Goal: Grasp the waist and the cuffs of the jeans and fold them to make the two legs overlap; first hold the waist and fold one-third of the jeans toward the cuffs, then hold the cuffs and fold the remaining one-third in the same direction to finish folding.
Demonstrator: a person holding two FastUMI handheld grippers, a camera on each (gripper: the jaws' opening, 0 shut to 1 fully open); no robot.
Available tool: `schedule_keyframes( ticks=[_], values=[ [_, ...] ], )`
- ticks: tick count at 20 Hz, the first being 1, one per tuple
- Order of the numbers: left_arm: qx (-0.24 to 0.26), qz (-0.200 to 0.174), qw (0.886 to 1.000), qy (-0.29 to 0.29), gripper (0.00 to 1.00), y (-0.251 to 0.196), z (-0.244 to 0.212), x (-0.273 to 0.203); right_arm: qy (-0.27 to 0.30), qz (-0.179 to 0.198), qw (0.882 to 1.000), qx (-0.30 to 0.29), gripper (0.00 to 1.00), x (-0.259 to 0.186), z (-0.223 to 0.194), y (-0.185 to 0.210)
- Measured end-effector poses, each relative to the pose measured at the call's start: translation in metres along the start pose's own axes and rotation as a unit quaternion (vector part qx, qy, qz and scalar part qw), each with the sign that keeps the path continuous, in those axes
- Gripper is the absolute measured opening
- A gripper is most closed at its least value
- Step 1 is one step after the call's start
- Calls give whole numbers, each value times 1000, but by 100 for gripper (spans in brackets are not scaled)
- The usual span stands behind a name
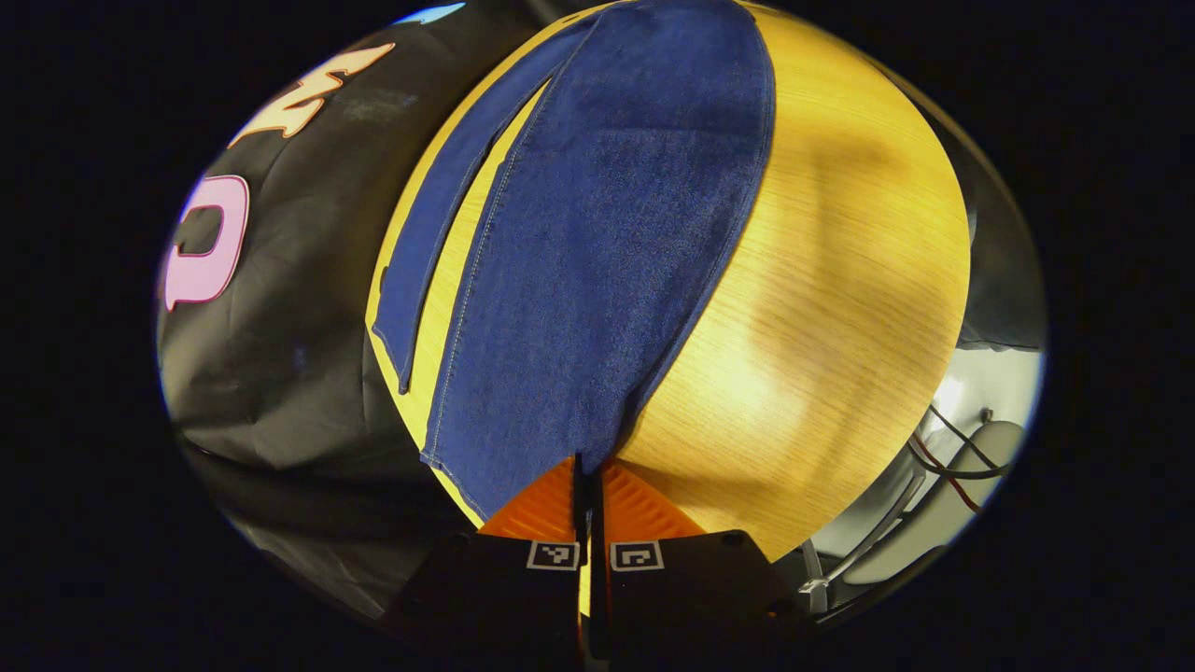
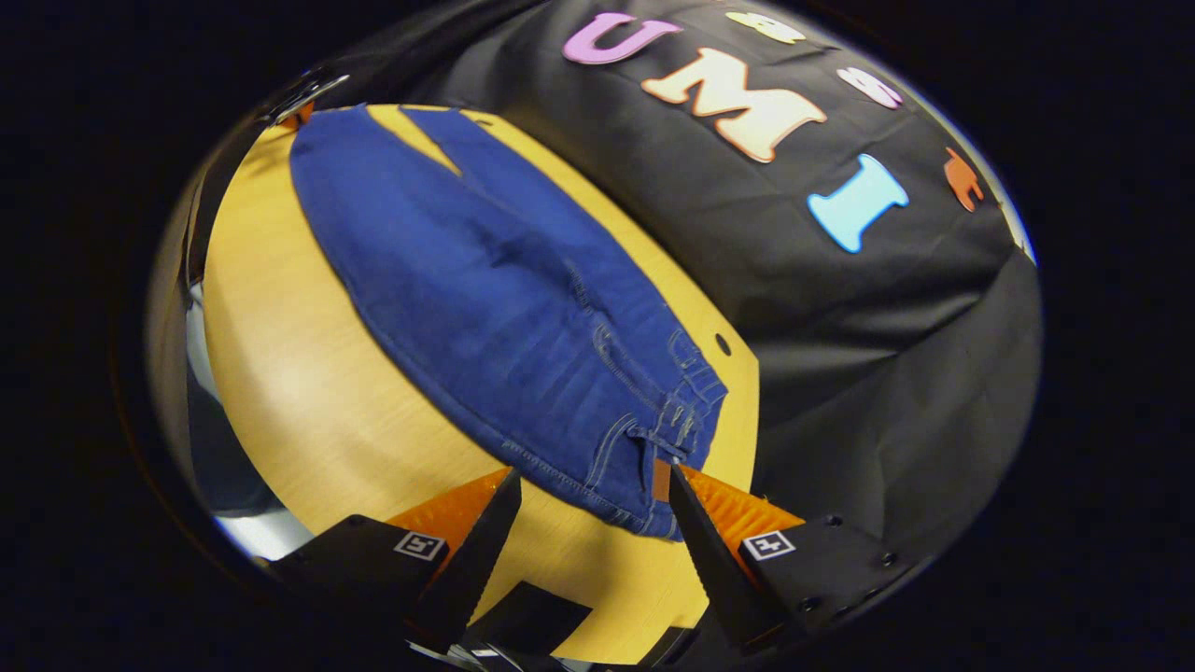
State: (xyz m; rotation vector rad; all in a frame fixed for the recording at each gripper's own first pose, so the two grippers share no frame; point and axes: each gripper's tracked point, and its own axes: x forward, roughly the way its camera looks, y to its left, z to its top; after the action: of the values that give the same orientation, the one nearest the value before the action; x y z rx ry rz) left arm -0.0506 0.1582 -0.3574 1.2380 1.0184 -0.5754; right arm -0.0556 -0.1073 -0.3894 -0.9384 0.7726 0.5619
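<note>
- The left gripper [image 1: 590, 467] is clamped tight on a cuff of the jeans [image 1: 597, 243].
- The right gripper [image 2: 588, 509] gapes at the waist, gripping nothing.
- Beyond, the jeans lie flat along the table [image 2: 280, 373], legs apart; all folds remain.

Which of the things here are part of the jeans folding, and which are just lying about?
Part of the job:
- jeans, spread on the wooden table
- left tongs, shut on a cuff
- right tongs, open at the waist

Just about:
- cables beyond the table edge
- a small hole in the tabletop
</note>
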Motion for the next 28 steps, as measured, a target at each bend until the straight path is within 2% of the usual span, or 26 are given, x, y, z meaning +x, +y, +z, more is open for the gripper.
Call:
schedule_keyframes(
  ticks=[6, 8, 9, 12, 13, 14, 15, 17, 19, 21, 22, 25, 28],
  values=[
    [-7, 3, 1000, 16, 0, 1, 0, 3, 7, 14, 993, -116, 99, 25, -6, 9],
    [-10, 2, 1000, 18, 0, 2, 0, 3, 5, 12, 991, -135, 90, 37, -4, 6],
    [-9, 2, 1000, 19, 0, 2, 1, 3, 8, 14, 991, -133, 90, 43, -4, 5],
    [-12, 4, 1000, 22, 0, 2, 2, 3, 16, 18, 991, -133, 77, 49, -1, 6],
    [-13, 5, 1000, 23, 0, 1, 2, 3, 19, 24, 990, -137, 68, 53, -2, 8],
    [-15, 6, 1000, 24, 0, 2, 2, 4, 24, 33, 989, -141, 64, 59, -2, 11],
    [-16, 8, 1000, 25, 0, 2, 2, 4, 32, 47, 988, -144, 50, 63, -4, 17],
    [-22, 13, 999, 27, 0, 2, 2, 4, 35, 36, 985, -166, 28, 66, -3, 17],
    [-33, 17, 999, 31, 0, 2, 3, 4, 41, 27, 987, -152, 6, 64, -3, 14],
    [-37, 9, 999, 33, 0, 3, 3, 4, 44, 22, 992, -119, 4, 63, 1, 10],
    [-44, 5, 998, 37, 0, 3, 3, 2, 37, 7, 993, -108, 5, 61, 8, 3],
    [-98, 40, 994, 40, 0, 24, 9, -2, 22, -30, 996, -80, 5, 48, 30, -16],
    [-169, 72, 982, 34, 0, 58, 29, -13, 0, -71, 997, -27, 4, 42, 62, -50]
  ],
)
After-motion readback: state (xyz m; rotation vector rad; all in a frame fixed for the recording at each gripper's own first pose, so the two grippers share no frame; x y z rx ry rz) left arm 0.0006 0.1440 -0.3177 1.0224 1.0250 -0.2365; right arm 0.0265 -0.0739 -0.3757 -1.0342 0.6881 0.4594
